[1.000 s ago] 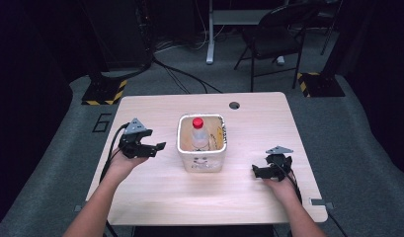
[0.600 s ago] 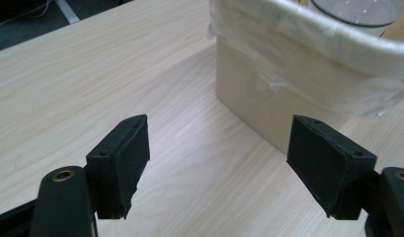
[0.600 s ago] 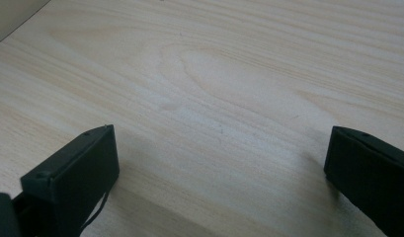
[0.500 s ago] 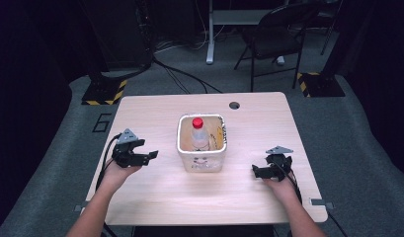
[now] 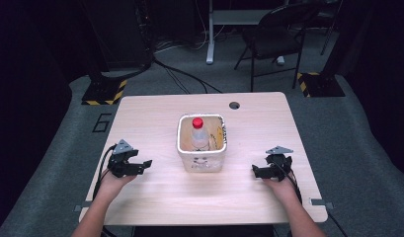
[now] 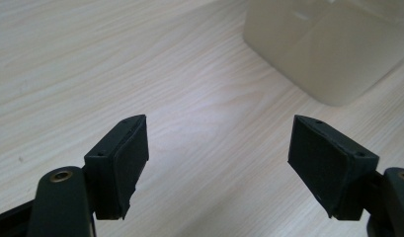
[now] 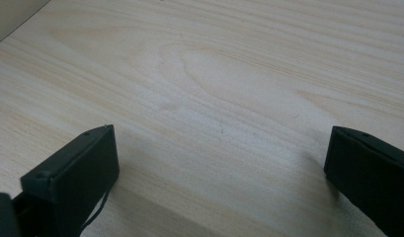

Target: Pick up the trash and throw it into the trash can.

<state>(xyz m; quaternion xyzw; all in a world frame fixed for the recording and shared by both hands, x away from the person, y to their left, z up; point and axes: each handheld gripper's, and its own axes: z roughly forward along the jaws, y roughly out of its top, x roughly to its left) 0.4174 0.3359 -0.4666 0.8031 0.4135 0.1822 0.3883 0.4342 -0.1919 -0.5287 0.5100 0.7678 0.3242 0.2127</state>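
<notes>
— High view first: where are the hands?

— Both forearms rise from the bottom edge. The left gripper point(image 5: 142, 164) sits at lower left of the frame, low over the table point(image 5: 155, 113), aimed right toward the middle. The right gripper point(image 5: 255, 171) sits at lower right, aimed left. Each is held in a hand, with a cable trailing back.

— Are the jaws clamped on anything?

— No. In the left gripper view the two black jaws stand wide apart with bare wood between them; the right gripper view shows the same, spread and empty.

— And the container?

— A white tub point(image 5: 201, 160) stands mid-frame, between the grippers and apart from both. A clear bottle point(image 5: 199, 137) with a red cap point(image 5: 197, 122) stands inside; I cannot tell what the yellowish item beside it is. The tub's pale corner shows blurred at the upper right of the left gripper view point(image 6: 328, 49).

— The surroundings?

— Light wood tabletop with a round hole point(image 5: 234, 105) near its far edge, grey carpet, a dark chair point(image 5: 276, 44) at upper right, cables on the floor.
</notes>
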